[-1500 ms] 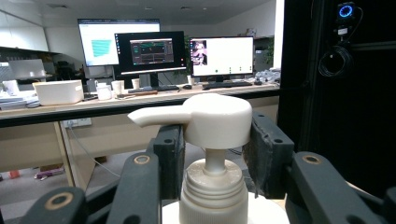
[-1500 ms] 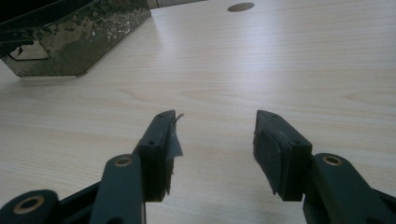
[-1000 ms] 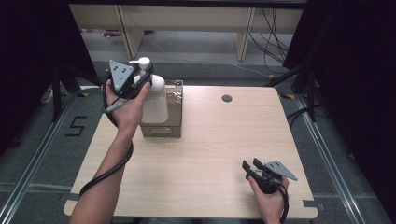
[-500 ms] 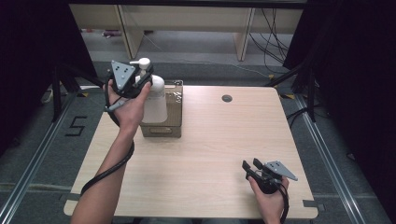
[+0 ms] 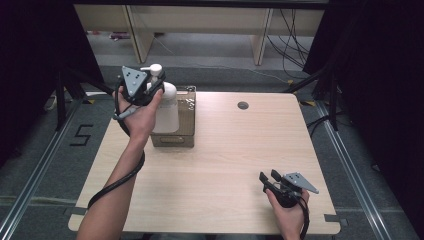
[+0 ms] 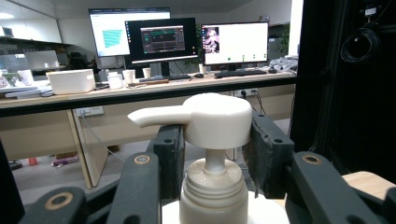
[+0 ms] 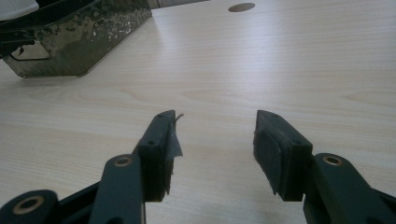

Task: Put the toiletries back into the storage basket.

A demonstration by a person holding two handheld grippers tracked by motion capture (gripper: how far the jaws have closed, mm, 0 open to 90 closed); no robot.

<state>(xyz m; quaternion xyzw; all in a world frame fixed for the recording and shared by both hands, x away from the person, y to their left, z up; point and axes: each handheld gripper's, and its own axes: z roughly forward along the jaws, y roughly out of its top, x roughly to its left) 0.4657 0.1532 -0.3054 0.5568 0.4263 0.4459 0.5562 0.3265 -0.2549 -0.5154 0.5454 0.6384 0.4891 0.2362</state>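
The white plastic pump bottle [image 5: 165, 107] stands upright near the far-left corner of the pale wooden surface [image 5: 220, 165], at or just inside the near end of a dark, glossy rectangular metal tray [image 5: 185, 125]; from above it is hard to tell whether its base sits in the tray or hangs slightly lifted. The left gripper [image 5: 150, 90] comes at it from the side, level with the top. In the left gripper view its two black fingers [image 6: 170, 154] flank the pump head [image 6: 212, 119] and the ribbed screw collar [image 6: 214, 193], half closed and tight against the sides, so they appear to be clenched on the bottle's neck area.

The bottle looks like rigid moulded plastic, smooth and somewhat slippery on the rounded shoulder, and it is likely fairly heavy if full, with the weight low in the body. The pump head is the weak point: it can turn, press down and squirt, and the long spout [image 6: 154, 116] gives little to hold. The ribbed collar just under the head is the better place to grip, being stiff, narrow and textured; a hold there keeps the bottle hanging upright.

The right gripper [image 5: 270, 181] rests near the near-right corner of the surface, well apart from the bottle, its fingers [image 7: 161, 149] spread wide with nothing between them.
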